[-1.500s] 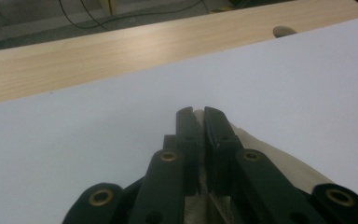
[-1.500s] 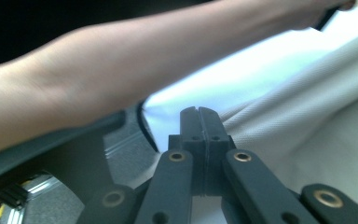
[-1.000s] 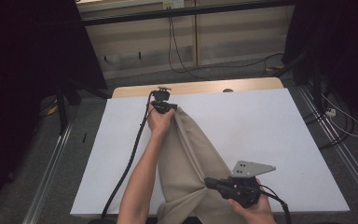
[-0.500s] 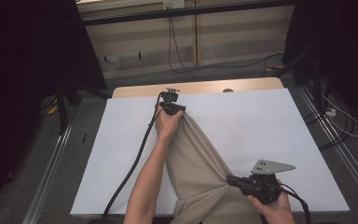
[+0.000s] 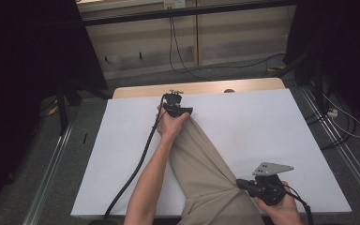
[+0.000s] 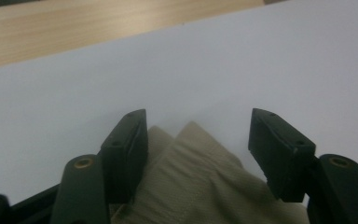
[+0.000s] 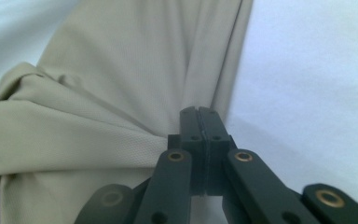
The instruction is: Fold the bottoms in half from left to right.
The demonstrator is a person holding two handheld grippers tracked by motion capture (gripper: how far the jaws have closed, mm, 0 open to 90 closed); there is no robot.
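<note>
A beige cloth (image 5: 201,159) lies stretched in a long strip from the table's far middle to its near edge. Its far end (image 6: 200,186) sits between the jaws of my left gripper (image 5: 183,112), which stands open (image 6: 198,135); the jaws have just been opening, and the right pad stands clear of the fabric. My right gripper (image 5: 240,183) is at the near right, shut on the cloth's side edge. In the right gripper view the folds (image 7: 121,93) bunch and converge at its closed tips (image 7: 199,116).
A white sheet (image 5: 262,122) covers the table, with a strip of bare wood (image 5: 206,87) along the far edge. Cables trail from both grippers toward the near edge. Metal rails (image 5: 337,150) and floor cables flank the table.
My right gripper has moved right and down toward the near edge, drawing the cloth's side out with it. The left gripper's jaws have opened off the cloth's far end.
</note>
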